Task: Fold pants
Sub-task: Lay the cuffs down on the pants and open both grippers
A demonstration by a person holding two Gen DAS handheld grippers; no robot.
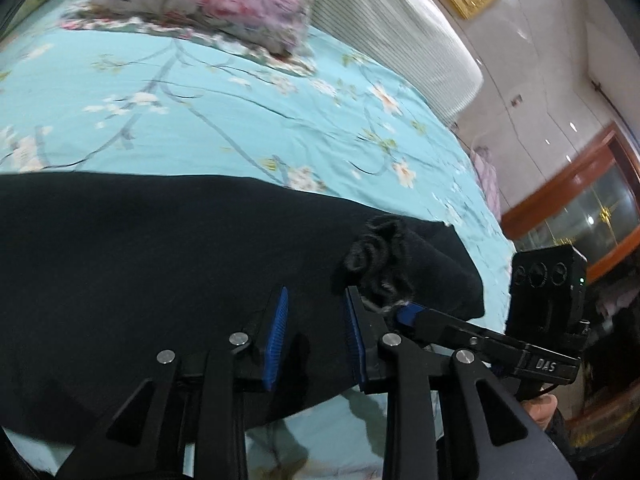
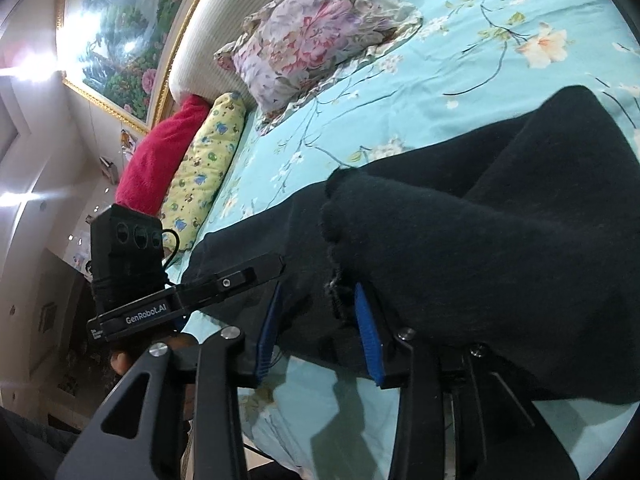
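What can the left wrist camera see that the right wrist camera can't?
Only the left wrist view shows the wooden cabinet with glass beside the bed, and the right gripper reaching in from the side.

Only the right wrist view shows the red cushion, the yellow patterned pillow and the whole landscape painting, plus the left gripper seen from the side.

Both show the black pants lying on the turquoise flowered sheet, the pink floral pillow and the white headboard. Both grippers' jaws stand apart.
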